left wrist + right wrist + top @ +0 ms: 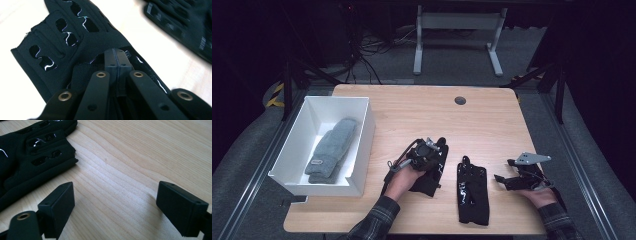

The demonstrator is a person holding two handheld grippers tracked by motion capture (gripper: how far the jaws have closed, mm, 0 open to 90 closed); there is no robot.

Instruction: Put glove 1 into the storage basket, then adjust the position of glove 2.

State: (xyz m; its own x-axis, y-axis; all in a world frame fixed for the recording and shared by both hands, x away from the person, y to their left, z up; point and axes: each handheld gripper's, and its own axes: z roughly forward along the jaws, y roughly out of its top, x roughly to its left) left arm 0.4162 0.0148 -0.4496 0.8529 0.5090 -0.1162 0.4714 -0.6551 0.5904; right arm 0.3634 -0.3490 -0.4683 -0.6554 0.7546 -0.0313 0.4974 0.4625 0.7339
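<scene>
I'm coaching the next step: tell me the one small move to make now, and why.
Probably lift the left tongs slightly: they look shut on the black glove, likely bound for the white box with the grey gloves. The right tongs are open over bare table.

Table (pixel 422 107): light wood grain. Box (pixel 362 150) at table's left edge: white, w/ grey socks (pixel 331 150) inside. Two gloves (pixel 473 192) near table's front edge: black, glossy wavy cut-outs. Grippers (pixel 501 179) black; right one w/ grey plate. Sleeves (pixel 377 222) by front edge: dark plaid.
</scene>
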